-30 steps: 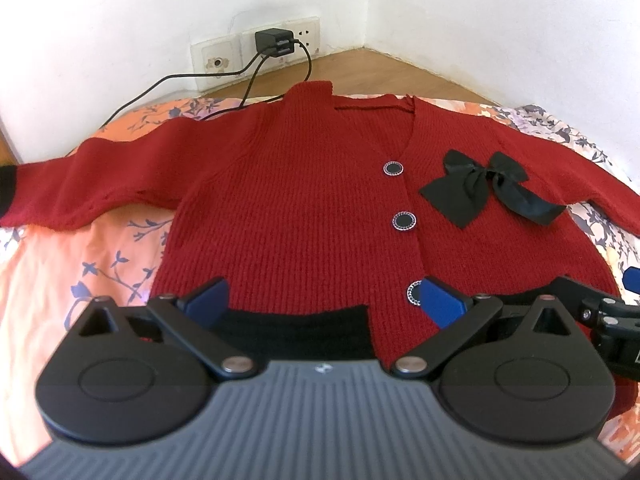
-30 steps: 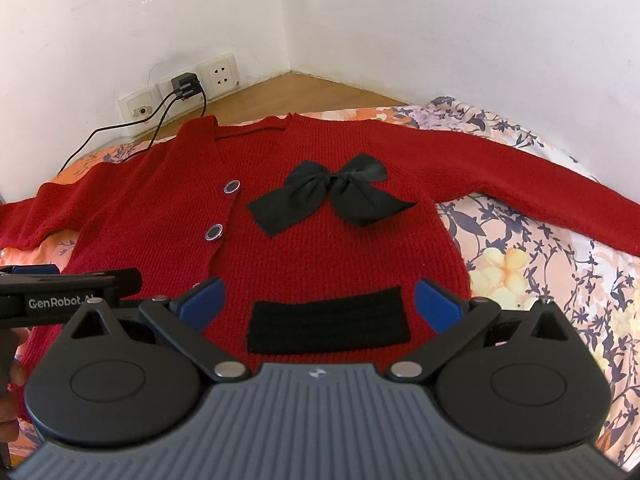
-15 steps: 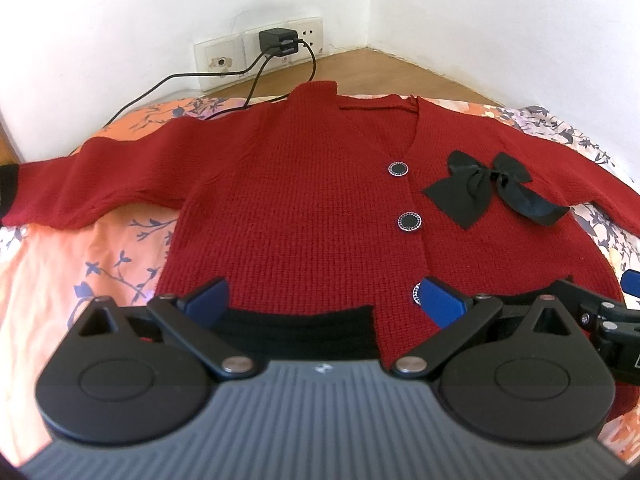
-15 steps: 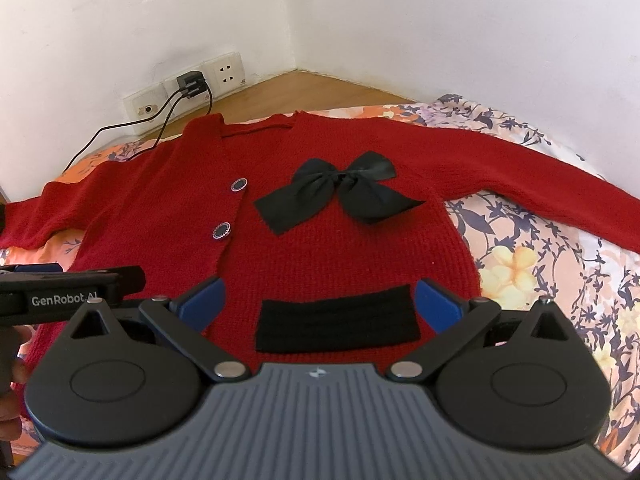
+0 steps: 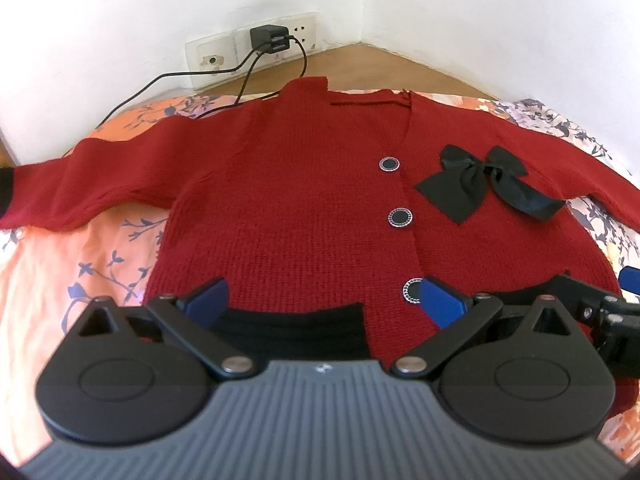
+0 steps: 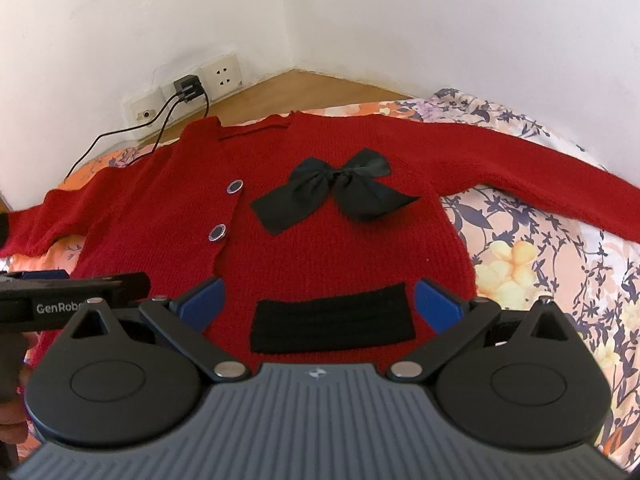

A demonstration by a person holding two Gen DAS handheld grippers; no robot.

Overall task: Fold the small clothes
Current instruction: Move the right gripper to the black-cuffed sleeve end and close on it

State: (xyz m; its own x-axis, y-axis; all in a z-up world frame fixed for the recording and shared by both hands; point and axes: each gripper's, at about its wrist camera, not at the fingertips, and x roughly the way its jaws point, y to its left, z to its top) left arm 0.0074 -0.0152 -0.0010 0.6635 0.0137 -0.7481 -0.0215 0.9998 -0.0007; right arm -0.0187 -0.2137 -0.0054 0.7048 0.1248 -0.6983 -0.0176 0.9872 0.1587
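A small red knit cardigan (image 5: pixel 296 208) (image 6: pixel 348 248) lies face up and spread flat on a floral sheet, both sleeves stretched out sideways. It has a black bow (image 5: pixel 480 188) (image 6: pixel 336 192), round dark buttons (image 5: pixel 400 217) (image 6: pixel 218 233) and black pocket bands (image 5: pixel 292 330) (image 6: pixel 332 324). My left gripper (image 5: pixel 324 300) hovers open over the left part of the hem, nothing between its blue fingers. My right gripper (image 6: pixel 320 304) is open over the right pocket band, also holding nothing. Each gripper shows at the edge of the other's view.
The floral sheet (image 5: pixel 60 280) (image 6: pixel 540 264) covers a mattress set in a room corner. White walls stand close behind, with a wall socket strip, a black charger (image 5: pixel 270 38) (image 6: pixel 188 86) and cables trailing onto the wooden floor (image 6: pixel 304 88). A hand shows at the right wrist view's left edge.
Both grippers have edged slightly toward the cardigan's hem, so the garment sits a little lower in each view. Both stay open and the cardigan has not moved.
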